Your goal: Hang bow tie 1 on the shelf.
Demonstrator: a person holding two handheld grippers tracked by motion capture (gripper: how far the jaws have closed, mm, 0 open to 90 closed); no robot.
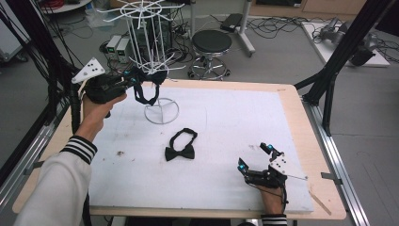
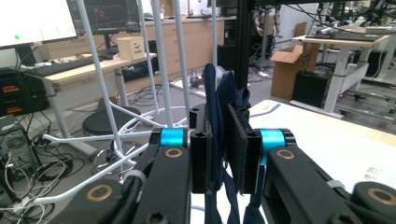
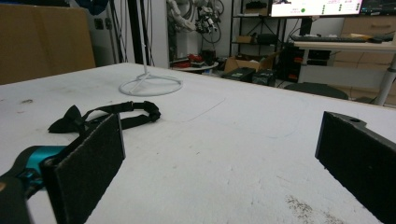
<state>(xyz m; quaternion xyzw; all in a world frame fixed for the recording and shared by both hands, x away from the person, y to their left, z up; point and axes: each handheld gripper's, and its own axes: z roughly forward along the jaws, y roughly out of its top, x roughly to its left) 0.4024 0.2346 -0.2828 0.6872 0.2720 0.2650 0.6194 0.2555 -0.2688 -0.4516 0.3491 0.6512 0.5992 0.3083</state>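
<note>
A person's left gripper [image 1: 133, 77] holds a dark bow tie [image 1: 149, 84] up beside the arms of a white wire display rack [image 1: 149, 52], its jaws pinched on the tie's fabric; the strap hangs in a loop below, above the rack's ring base [image 1: 161, 111]. In the left gripper view, the navy strap [image 2: 219, 116] runs upright between the two black pads [image 2: 201, 158], which press it from both sides (the rack's white rods rise just behind). A second black bow tie [image 1: 181, 147] lies flat on the white table mat [image 1: 226, 117], near its middle. The right gripper [image 1: 256, 157] rests low on the mat at the near right, jaws spread wide with nothing between them, well apart from that tie.
</note>
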